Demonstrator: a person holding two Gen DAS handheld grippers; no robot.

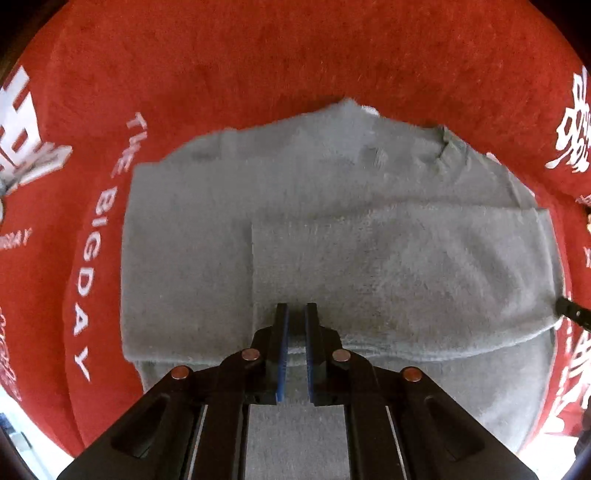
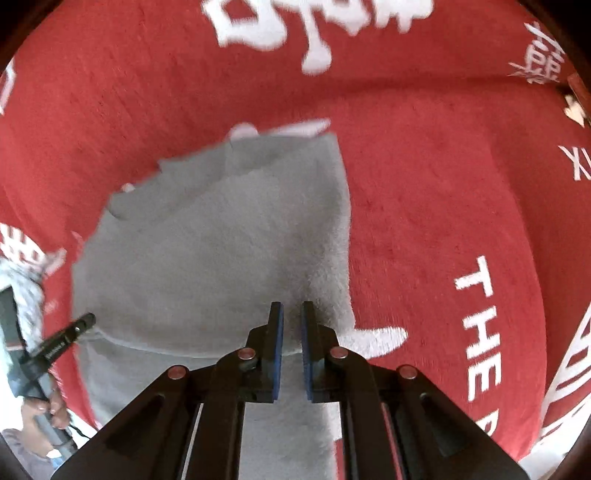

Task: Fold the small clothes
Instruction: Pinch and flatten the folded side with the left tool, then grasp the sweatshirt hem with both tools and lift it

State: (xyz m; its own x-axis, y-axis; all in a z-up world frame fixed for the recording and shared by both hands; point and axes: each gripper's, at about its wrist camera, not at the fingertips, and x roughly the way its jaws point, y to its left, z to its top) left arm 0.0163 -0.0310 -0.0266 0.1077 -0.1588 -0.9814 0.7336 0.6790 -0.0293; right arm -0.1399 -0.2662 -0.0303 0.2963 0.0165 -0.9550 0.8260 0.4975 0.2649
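Grey garment [image 1: 332, 258], soft and fuzzy, lies directly beneath my left gripper [image 1: 296, 314], whose blue-padded jaws are drawn nearly together with only a thin slit between them; nothing is caught in that slit as far as I can see, and the fabric shows through it. I point steeply down at the garment's near fold. A folded flap [image 1: 402, 273] lies on top of the lower layer, its left edge starting just beyond my fingertips and its body running off to the right.

My right gripper [image 2: 292, 314] is likewise clenched to a narrow slit, empty as far as I can tell, hovering over the garment's right edge, where grey meets red. In the left wrist view one dark tip of it pokes in at the far right [image 1: 570, 312], beside the flap's end. In the right wrist view my left gripper's finger [image 2: 79, 325] reaches the garment's left side, with the person's hand [image 2: 44, 413] wrapped around its handle lower down.

The garment rests in the middle of a red cloth [image 1: 258, 62] that covers everything around it, printed with white lettering [image 1: 92, 240] reading THE BIG DAY and large white characters [image 2: 295, 26].
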